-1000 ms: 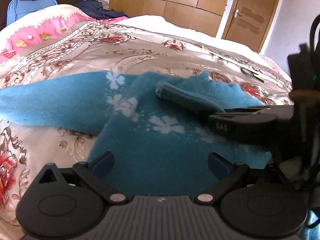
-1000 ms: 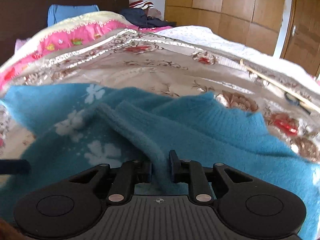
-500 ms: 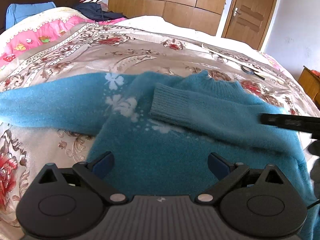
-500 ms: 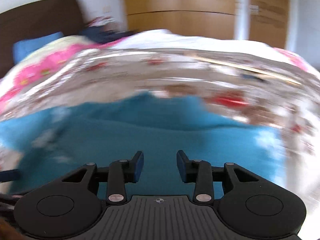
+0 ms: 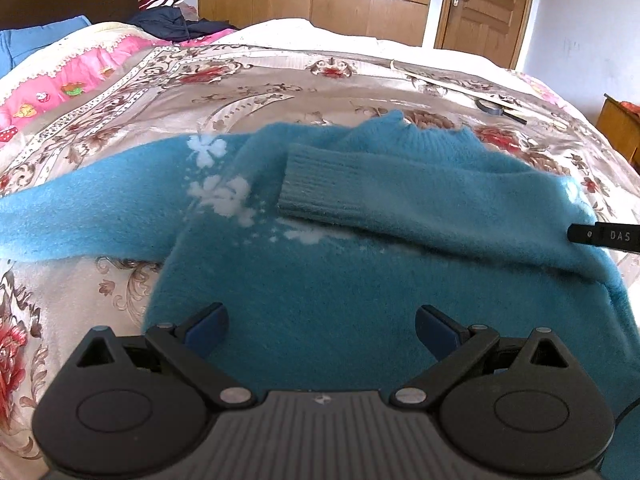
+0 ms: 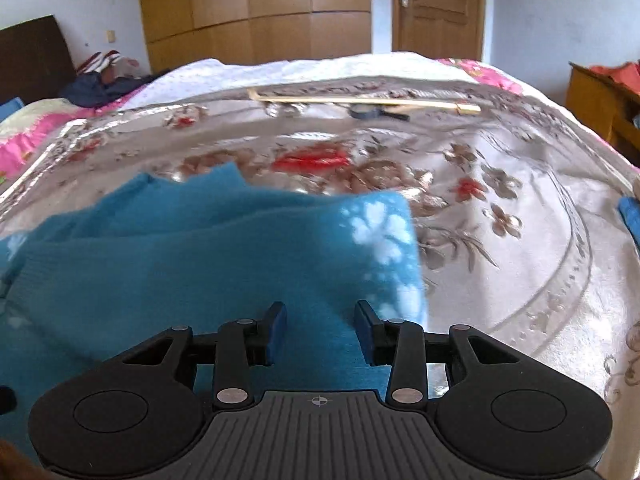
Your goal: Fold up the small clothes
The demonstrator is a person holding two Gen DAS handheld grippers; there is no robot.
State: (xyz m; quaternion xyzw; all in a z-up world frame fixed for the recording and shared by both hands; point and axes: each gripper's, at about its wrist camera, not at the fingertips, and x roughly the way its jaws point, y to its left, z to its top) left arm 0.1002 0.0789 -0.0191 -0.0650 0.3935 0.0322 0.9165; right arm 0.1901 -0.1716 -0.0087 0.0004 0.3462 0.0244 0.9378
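A small blue sweater [image 5: 320,292] with white flower prints lies flat on the floral bedspread [image 5: 248,92]. Its right sleeve [image 5: 400,200] is folded across the chest, ribbed cuff toward the left. Its left sleeve [image 5: 80,216] stretches out flat to the left. My left gripper [image 5: 322,326] is open and empty, just above the sweater's lower body. My right gripper [image 6: 320,330] is open and empty over the sweater's [image 6: 200,272] right side near the folded shoulder; one of its fingers [image 5: 604,235] shows at the right edge of the left wrist view.
A long wooden stick [image 6: 360,100] and a dark roll of tape [image 6: 366,112] lie on the far side of the bed. A pile of dark clothes [image 5: 172,24] sits at the far left by the headboard. Wooden wardrobes and a door stand behind. A wooden nightstand [image 6: 600,100] is at the right.
My right gripper let go of the right sleeve, leaving it folded across the chest, and drew back to the right. My left gripper stayed open and nearly still.
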